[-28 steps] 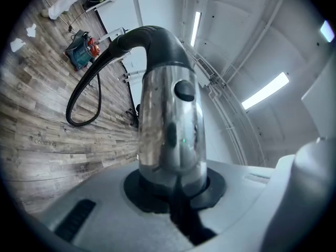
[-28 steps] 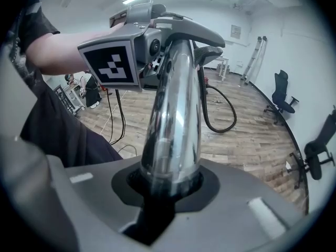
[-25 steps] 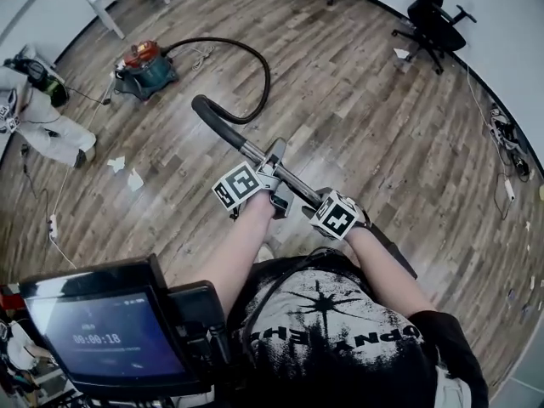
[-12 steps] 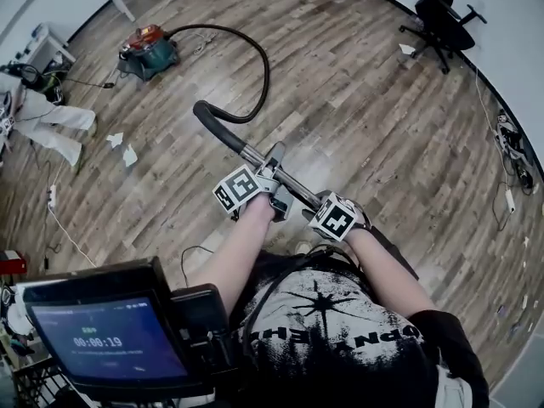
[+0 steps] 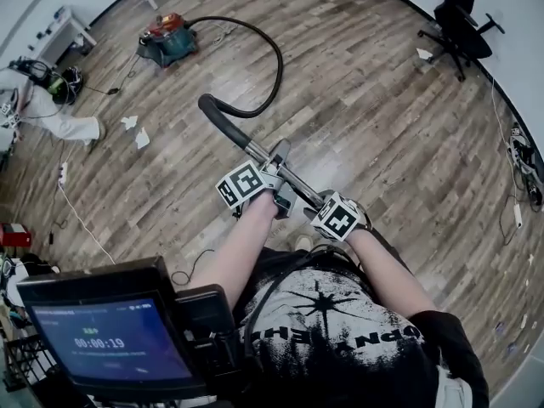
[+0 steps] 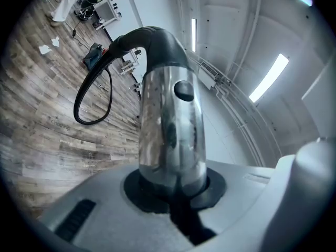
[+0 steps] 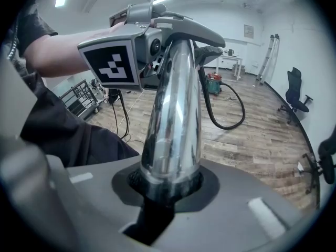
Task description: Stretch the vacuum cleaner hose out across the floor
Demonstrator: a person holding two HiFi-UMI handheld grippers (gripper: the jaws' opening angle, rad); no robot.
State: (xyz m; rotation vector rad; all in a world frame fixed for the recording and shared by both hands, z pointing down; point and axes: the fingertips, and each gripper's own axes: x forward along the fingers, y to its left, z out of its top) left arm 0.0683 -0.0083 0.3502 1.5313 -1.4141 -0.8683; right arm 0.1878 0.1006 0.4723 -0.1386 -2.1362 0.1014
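**Both grippers clamp the wand; the hose lies in a curve on the floor.**

The vacuum cleaner [image 5: 170,36] stands near the far left edge of the floor [image 5: 382,126]. Its black hose [image 5: 280,58] runs from it in a loose arc to the bent handle [image 5: 217,117]. The left gripper [image 6: 173,185] has its jaws almost closed, tight on the chrome wand [image 5: 255,153] just below the handle. The right gripper [image 7: 165,185], jaws a little wider, clamps the same wand lower, close to the person's body. I judge that the pulling step is in hand. The next move calls for drawing the wand away from the cleaner until the arc is straight, without dragging the cleaner.
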